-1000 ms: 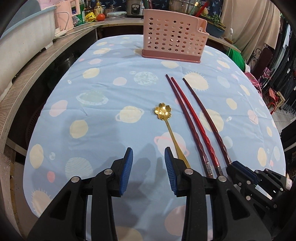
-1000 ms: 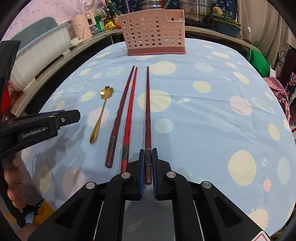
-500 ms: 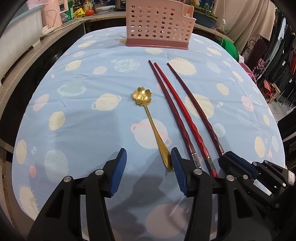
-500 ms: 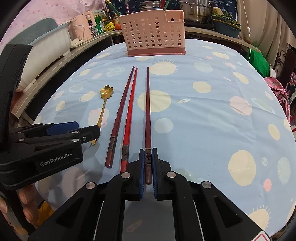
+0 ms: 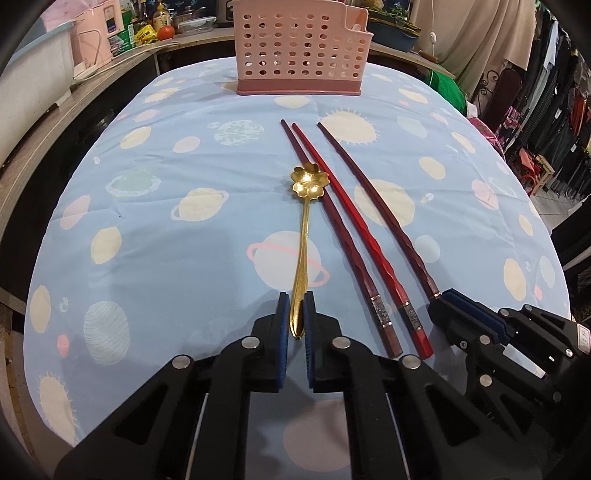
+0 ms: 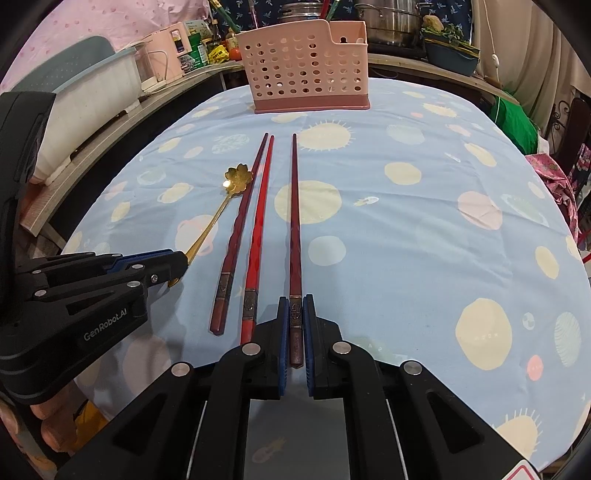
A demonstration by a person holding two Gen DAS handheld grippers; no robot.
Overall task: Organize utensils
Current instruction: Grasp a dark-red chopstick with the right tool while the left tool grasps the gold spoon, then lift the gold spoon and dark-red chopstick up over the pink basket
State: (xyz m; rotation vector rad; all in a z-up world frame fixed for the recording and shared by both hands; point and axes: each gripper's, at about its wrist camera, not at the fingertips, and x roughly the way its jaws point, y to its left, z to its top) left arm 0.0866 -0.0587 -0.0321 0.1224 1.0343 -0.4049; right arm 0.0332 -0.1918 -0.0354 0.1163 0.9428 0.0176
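Note:
A gold spoon (image 5: 303, 229) with a flower-shaped bowl lies on the blue planet-print tablecloth (image 5: 166, 240). My left gripper (image 5: 296, 302) is shut on the spoon's handle end; it also shows in the right wrist view (image 6: 177, 264). Three dark red chopsticks lie side by side to the right of the spoon. My right gripper (image 6: 296, 306) is shut on the near end of the rightmost chopstick (image 6: 294, 221). The other two chopsticks (image 6: 251, 236) lie free on the cloth. A pink perforated utensil basket (image 5: 301, 48) stands upright at the far end of the table.
A wooden counter (image 5: 55, 110) runs along the left with a white tub (image 6: 92, 99), a pink appliance and jars. Pots (image 6: 391, 22) stand behind the basket. Clothes racks (image 5: 554, 110) stand to the right of the table.
My left gripper has moved right over the spoon's handle and closed on it. The right gripper has stayed shut on the rightmost chopstick without moving.

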